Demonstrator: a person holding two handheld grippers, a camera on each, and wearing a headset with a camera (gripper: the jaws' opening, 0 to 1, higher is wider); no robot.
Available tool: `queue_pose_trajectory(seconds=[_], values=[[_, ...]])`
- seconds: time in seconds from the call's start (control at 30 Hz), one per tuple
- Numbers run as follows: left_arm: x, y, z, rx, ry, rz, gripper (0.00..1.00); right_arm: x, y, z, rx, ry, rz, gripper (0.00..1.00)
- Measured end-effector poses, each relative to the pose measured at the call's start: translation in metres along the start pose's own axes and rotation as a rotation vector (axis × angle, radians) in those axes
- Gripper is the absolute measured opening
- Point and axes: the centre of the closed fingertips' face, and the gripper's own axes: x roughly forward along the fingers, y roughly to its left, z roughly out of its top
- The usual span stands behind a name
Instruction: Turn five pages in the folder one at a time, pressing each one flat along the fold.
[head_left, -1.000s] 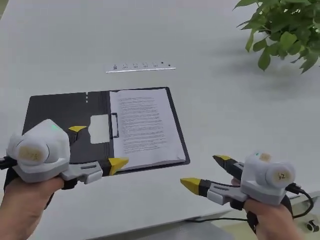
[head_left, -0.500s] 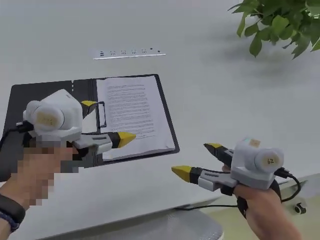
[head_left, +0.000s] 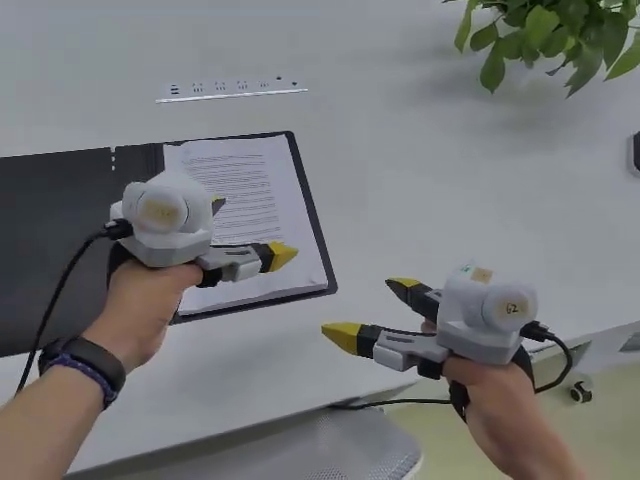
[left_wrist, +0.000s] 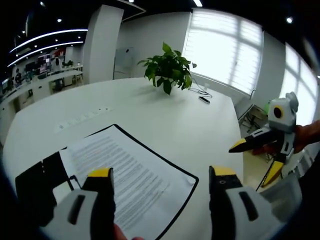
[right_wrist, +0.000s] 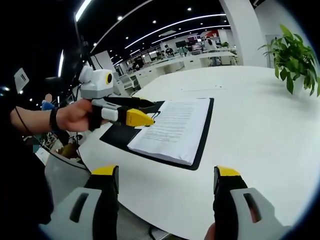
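Black plastic folder (head_left: 60, 230) lies open at the head view's centre left on the white bench (head_left: 430, 170), printed paper stack (head_left: 245, 190) inside. The left gripper (head_left: 248, 230) hovers over the stack and the right gripper (head_left: 372, 311) sits lower right, both with fingers spread wide and empty. Catching a single sheet at the outer corner seems wisest.

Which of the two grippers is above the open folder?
The left gripper, over the folder's printed page; the right gripper sits off the folder, near the table's front edge.
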Motion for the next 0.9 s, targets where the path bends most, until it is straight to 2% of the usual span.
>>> queue_pose_trajectory(seconds=[0.2, 0.33, 0.53, 0.67, 0.83, 0.9], values=[[0.019, 0.006, -0.019, 0.002, 0.052, 0.054, 0.79, 0.0, -0.004, -0.005, 0.005, 0.015, 0.006, 0.77], [0.03, 0.003, -0.027, 0.012, 0.076, 0.067, 0.79, -0.002, -0.008, -0.006, 0.013, 0.017, 0.006, 0.77], [0.044, 0.002, -0.032, 0.001, 0.083, 0.097, 0.78, -0.005, -0.012, -0.01, 0.018, 0.03, 0.004, 0.77], [0.056, -0.006, -0.034, 0.025, 0.095, 0.1, 0.79, -0.005, -0.012, -0.012, 0.026, 0.037, 0.006, 0.77], [0.065, -0.002, -0.049, 0.023, 0.135, 0.127, 0.78, -0.005, -0.013, -0.012, 0.036, 0.034, 0.004, 0.77], [0.065, -0.003, -0.057, 0.046, 0.161, 0.133, 0.78, -0.006, -0.013, -0.012, 0.038, 0.03, 0.004, 0.77]])
